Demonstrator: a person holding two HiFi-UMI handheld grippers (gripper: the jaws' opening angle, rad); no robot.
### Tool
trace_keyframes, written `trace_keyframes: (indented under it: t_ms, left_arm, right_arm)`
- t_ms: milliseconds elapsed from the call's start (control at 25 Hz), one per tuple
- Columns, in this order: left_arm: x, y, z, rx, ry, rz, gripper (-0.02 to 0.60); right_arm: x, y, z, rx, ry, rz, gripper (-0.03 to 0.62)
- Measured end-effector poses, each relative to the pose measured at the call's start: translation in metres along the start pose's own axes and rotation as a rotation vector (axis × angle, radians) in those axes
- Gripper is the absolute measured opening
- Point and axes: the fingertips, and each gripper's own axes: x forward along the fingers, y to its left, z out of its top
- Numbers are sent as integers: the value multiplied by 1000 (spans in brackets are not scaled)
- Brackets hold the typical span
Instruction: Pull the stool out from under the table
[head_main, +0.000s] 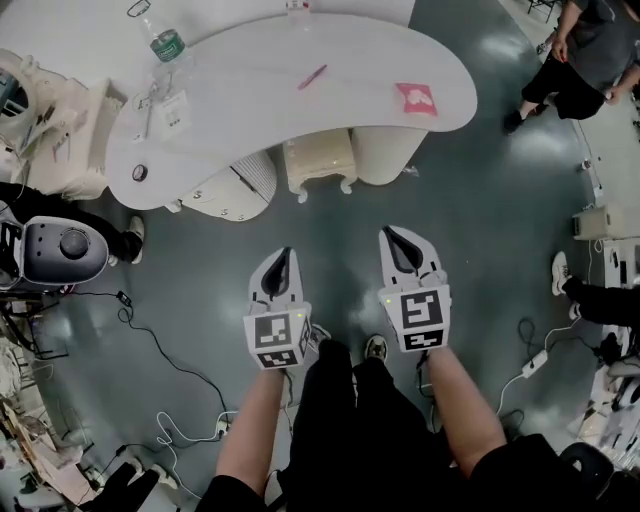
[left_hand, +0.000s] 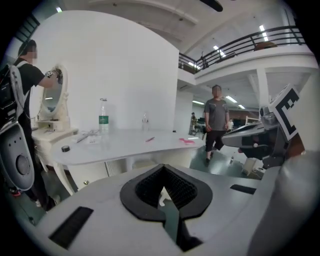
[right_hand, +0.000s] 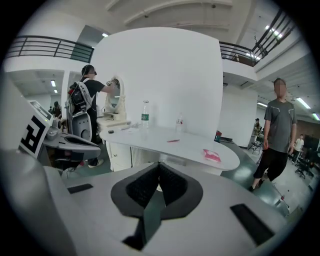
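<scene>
You are standing well apart from the table (head_main: 250, 110), holding the left tool (head_main: 284, 256) and right tool (head_main: 394, 238) closed and empty. The stool (head_main: 320, 162) is sitting tucked under the table's edge, untouched, so reaching, gripping and pulling are all waiting to be done.
</scene>
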Motion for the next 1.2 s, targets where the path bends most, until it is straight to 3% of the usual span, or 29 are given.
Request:
trace_keyframes:
  t_ms: [360,640,840,1000,1080,1160,1200]
  left_arm:
    - [97,43,-56,218,53,-118,6]
    - [180,55,-108,255,56,-119,6]
    - [225,56,-169,234,127,-124,6]
    - [268,69,-205,225,149,-87,6]
    - [286,81,-218,324,135,-30,6]
    - [301,80,-227,505,95,-10,6]
    - [311,78,-234,582,92,-21,77]
  right_arm:
    - [96,4,-37,-134,27,18,6]
    - [198,-1,-112,-261,68,68,6]
    - [241,-8,-162,-222,114,82,6]
    - [277,-28,-203,-271,143,40,6]
    - [295,-30,-223,-329,142,42,8]
    - [311,-33,-246,-406,161,47,19]
    - [320,-35,-255,-455,171,43,128]
